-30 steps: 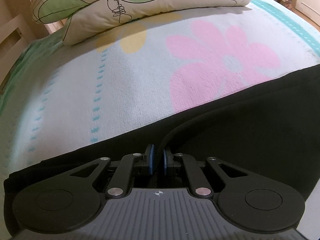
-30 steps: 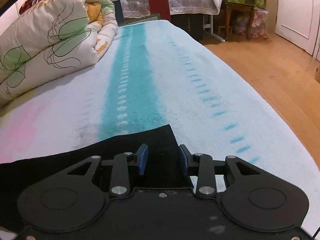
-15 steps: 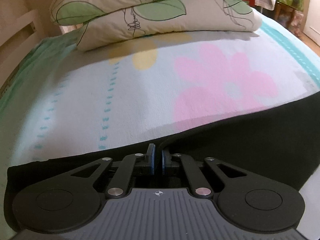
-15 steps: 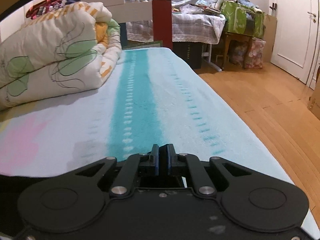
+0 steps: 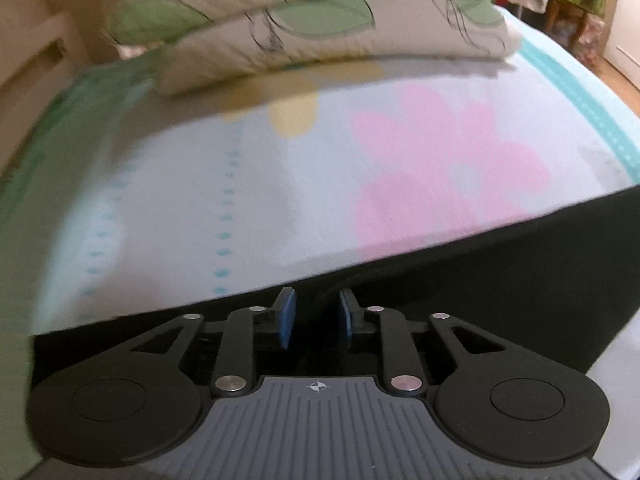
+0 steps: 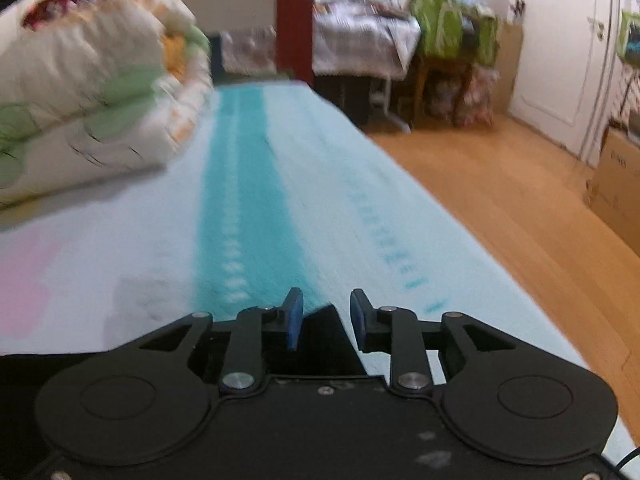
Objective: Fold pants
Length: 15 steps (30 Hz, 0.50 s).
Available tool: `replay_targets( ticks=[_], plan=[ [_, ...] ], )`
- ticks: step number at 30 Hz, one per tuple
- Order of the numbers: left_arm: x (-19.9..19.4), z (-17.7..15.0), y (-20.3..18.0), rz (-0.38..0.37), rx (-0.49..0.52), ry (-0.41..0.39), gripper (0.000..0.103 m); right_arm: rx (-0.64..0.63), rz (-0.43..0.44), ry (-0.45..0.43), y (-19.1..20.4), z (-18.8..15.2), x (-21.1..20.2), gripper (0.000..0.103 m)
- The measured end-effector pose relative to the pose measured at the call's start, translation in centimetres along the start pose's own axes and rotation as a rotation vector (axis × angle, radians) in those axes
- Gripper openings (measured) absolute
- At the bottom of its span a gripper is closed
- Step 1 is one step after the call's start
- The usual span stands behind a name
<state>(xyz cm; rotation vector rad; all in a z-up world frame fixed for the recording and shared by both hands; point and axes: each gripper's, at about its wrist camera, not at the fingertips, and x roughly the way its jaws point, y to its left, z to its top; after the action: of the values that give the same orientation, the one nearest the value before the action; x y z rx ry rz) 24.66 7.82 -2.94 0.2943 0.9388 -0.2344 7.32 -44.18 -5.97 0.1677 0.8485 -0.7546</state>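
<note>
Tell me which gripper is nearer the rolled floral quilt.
Left, probably. The left gripper faces the quilt across the blanket; from the right gripper it lies far off leftward.

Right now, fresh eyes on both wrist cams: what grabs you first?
The black pants spread dark across the near edge of the bed, under both sets of open jaws. Beyond them in the left view, a big pink flower on the pale blanket. A rolled leaf-print quilt lies at the far left in the right view, next to a teal stripe.
</note>
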Motion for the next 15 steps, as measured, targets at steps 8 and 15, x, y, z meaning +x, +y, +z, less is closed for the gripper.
replay_targets(
  ticks=[8,15],
  plan=[
    [-6.0,-2.0,0.8,0.110,-0.050,0.019,0.025,-0.083,0.324,-0.040,6.2,-2.3,-8.6,0.030],
    [-9.9,-6.7,2.9,0.144,-0.165,0.110,0.025,-0.197,0.628,0.017,14.0,-7.1,-15.6,0.030]
  ],
)
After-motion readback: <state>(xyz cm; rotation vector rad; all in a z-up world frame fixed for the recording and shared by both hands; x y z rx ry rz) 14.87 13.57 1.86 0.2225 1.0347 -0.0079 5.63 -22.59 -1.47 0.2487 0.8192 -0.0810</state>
